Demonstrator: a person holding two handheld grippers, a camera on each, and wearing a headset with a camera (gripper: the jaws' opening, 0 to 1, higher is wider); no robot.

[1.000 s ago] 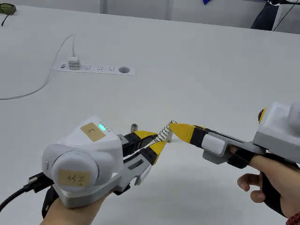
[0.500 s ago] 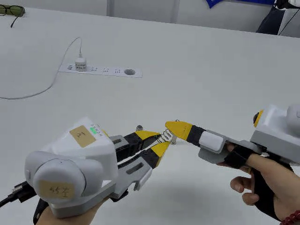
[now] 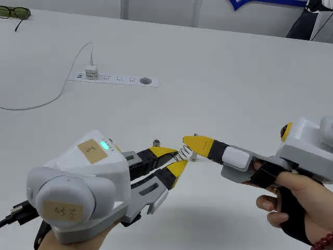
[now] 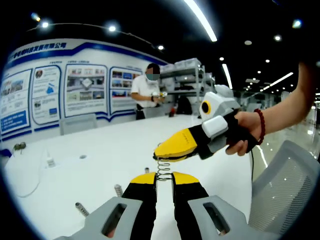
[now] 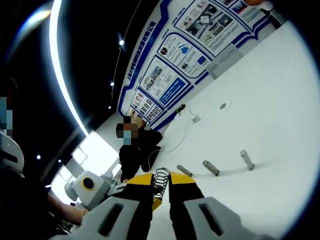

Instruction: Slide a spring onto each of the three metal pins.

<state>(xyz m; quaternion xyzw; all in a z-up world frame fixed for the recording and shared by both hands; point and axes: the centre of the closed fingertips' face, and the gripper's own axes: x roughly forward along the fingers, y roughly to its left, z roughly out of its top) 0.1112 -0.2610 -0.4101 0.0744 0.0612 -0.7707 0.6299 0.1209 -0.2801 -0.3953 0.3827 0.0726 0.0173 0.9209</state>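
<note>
Tabletop [image 3: 234, 78]: plain white. Left gripper [image 3: 176, 159] and right gripper [image 3: 191, 142]: yellow tips, black jaws, white-grey bodies. The left one carries tan labels [image 3: 91, 151] and a green light [image 3: 105, 145]. Spring [image 3: 183, 152]: silvery. Power strip [image 3: 112, 79], near far left edge: white. Glasses [image 3: 13, 11], far left corner: dark, possibly green-tinted. Bracelet [image 4: 259, 127]: red beads.

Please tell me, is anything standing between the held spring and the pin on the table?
Nothing visible lies on the table between them. But the spring is clamped at both ends: the left gripper holds one, the right gripper the other. So jaws cover the end that may have to meet the pin.
</note>
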